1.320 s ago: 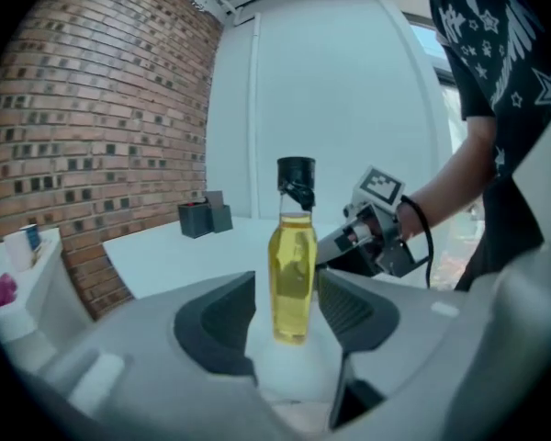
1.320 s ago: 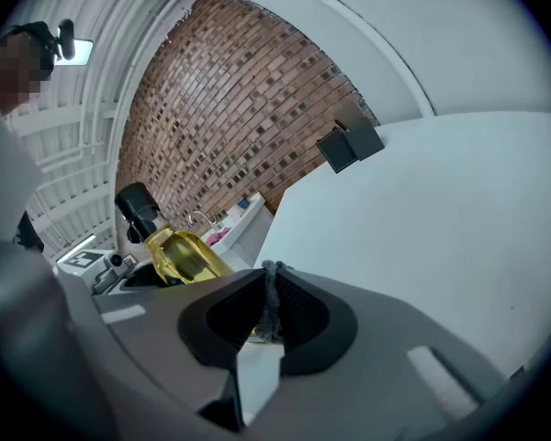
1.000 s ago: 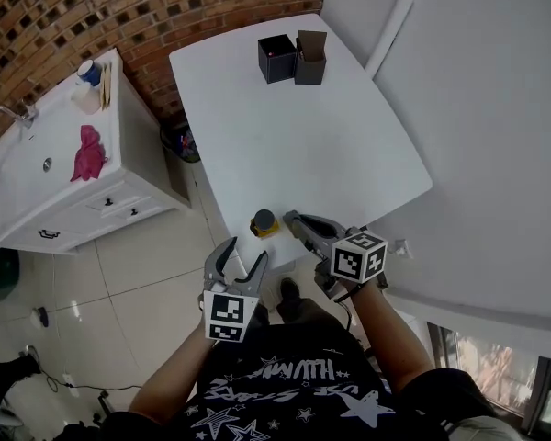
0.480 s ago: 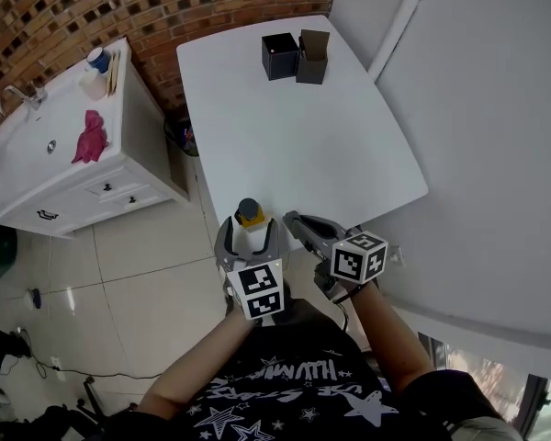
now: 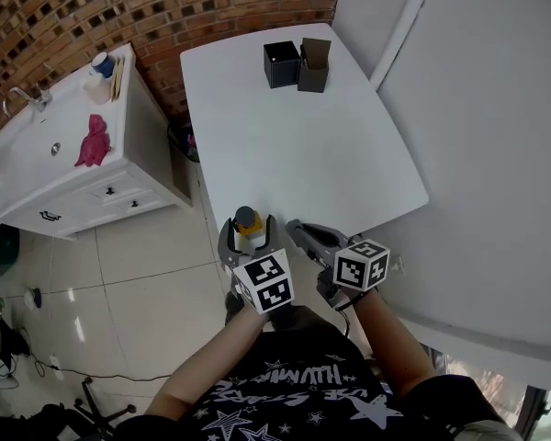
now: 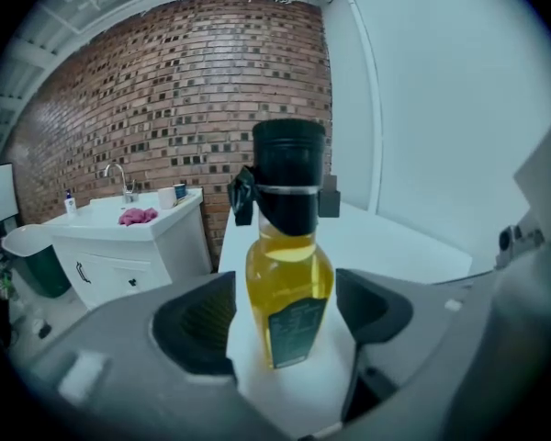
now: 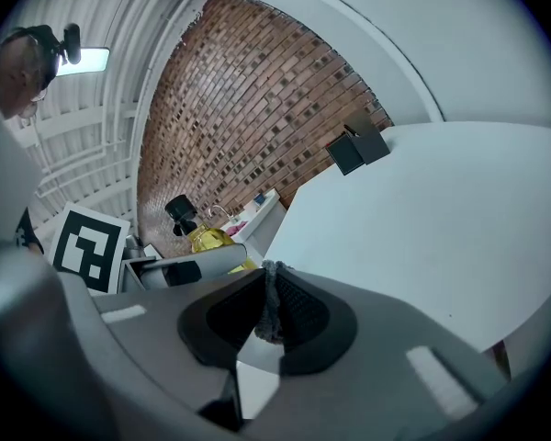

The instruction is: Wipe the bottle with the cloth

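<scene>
Yellow oil in clear bottle (image 5: 247,220), black cap (image 6: 289,168), upright at 6 o'clock edge of white counter (image 5: 303,145), drop-off just beside. Around it, left hand-held gripper (image 5: 250,240) spread wide, jaws just been opening; bottle between pads, no contact on either side. At 3 o'clock of bottle, right hand-held gripper (image 7: 268,312) clamped on thin grey fabric strip, likely the cloth (image 7: 272,301); only an edge showing, rest out of sight.

Step in hand, by judgement: secure bottle, then wipe.
- Close left on lower body at label (image 6: 294,324), square across widest part, not neck; round and probably slick, so firm squeeze, no twist.
- Keep upright; no push toward 6 o'clock.
- Bring right in from 3 o'clock, fabric leading, not bare jaw tips; little cloth exposed, so expect thin contact patch and several passes.
- Stroke shoulder to base on open side, then turn bottle with left for covered side.
- Risk: tall shape on narrow base, easy tip if struck before grip set.

Pink rag (image 5: 93,141) on sink unit (image 5: 37,186) at 10 o'clock, well apart; leave it.
</scene>
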`<state>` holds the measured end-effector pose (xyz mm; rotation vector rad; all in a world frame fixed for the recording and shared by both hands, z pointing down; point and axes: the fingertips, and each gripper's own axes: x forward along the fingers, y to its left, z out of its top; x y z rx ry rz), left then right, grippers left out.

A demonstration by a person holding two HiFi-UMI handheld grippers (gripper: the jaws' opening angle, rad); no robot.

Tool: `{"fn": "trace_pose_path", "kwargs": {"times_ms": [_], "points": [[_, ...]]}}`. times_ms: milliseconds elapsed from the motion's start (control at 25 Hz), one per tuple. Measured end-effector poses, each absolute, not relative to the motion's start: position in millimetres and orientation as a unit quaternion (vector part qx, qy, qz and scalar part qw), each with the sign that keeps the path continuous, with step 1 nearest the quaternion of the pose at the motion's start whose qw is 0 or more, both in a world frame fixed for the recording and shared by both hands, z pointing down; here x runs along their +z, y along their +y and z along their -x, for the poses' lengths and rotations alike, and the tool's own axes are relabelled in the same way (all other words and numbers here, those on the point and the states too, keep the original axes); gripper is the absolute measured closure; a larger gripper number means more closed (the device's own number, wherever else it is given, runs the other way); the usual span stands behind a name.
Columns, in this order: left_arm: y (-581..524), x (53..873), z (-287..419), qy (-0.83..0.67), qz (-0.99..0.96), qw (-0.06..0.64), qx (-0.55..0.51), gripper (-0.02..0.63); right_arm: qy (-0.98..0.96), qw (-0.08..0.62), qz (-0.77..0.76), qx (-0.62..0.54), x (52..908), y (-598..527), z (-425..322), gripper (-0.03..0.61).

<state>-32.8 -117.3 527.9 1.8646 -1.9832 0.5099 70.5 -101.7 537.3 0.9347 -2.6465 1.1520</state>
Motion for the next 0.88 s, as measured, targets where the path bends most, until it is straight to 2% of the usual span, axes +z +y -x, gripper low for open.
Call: {"fn": "trace_pose_path", "kwargs": {"times_ms": [120,440,880], "points": [[-118,532,33,-0.699,-0.662,0.188,0.195,0.279,-0.871,0.055,-0.307,0.380,538,-103,-72,0.541],[-117,530,36,-0.696,-0.665,0.189,0.194,0.345,-0.871,0.053,-0.305,0.382,535,-109,-67,0.541],[-113,527,21,-0.593,-0.774,0.146,0.166,0.350,-0.892,0.053,-0.284,0.347,513,-113,-52,0.541]]}}
